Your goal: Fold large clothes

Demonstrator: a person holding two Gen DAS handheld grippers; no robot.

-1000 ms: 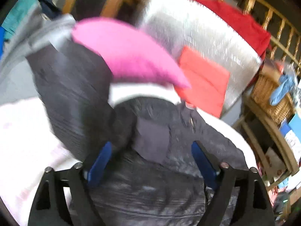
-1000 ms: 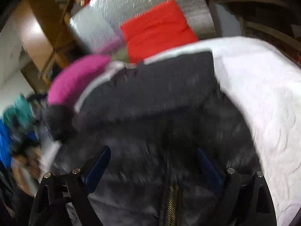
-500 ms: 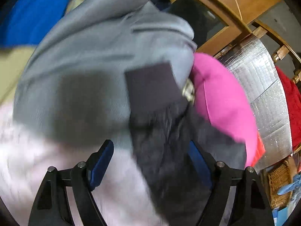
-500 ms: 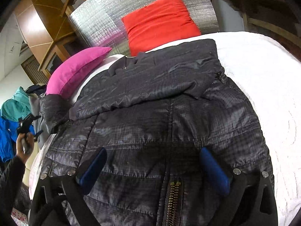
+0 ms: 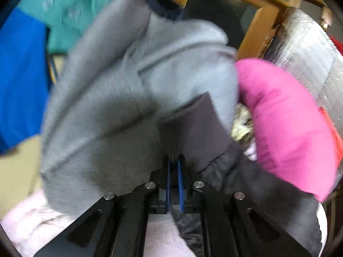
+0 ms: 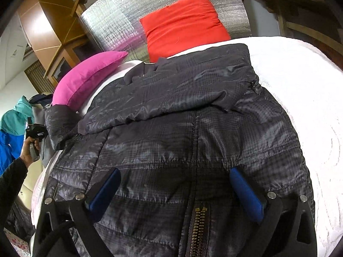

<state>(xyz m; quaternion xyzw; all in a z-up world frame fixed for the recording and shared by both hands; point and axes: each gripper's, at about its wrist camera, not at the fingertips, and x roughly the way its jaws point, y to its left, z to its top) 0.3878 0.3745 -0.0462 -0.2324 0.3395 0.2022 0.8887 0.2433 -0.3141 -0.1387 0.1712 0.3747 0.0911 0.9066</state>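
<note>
Now, through the left wrist, my left gripper [image 5: 174, 167] has just snapped closed on the jacket's dark cuff [image 5: 194, 126], against a grey garment [image 5: 120, 98]. Through the right wrist, my right gripper [image 6: 174, 192] hovers wide open over the jacket [image 6: 182, 132], spread on the white bed [image 6: 304, 90] near its zipper [image 6: 198, 224].

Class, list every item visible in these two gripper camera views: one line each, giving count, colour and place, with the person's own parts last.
Quilted jacket: one, black, spread on the bed, one sleeve folded across the chest.
Bed cover: one, white, under the jacket.
Pink pillow: one, at the bed's head, left.
Red pillow: one, against the silver panel.
Grey garment: one, beside the bed.
Teal and blue garment: one, behind the grey one.
Wooden cabinet: one, brown, behind.
Left gripper: closed on the jacket's cuff.
Right gripper: open over the jacket.
Hand: one, far left.
</note>
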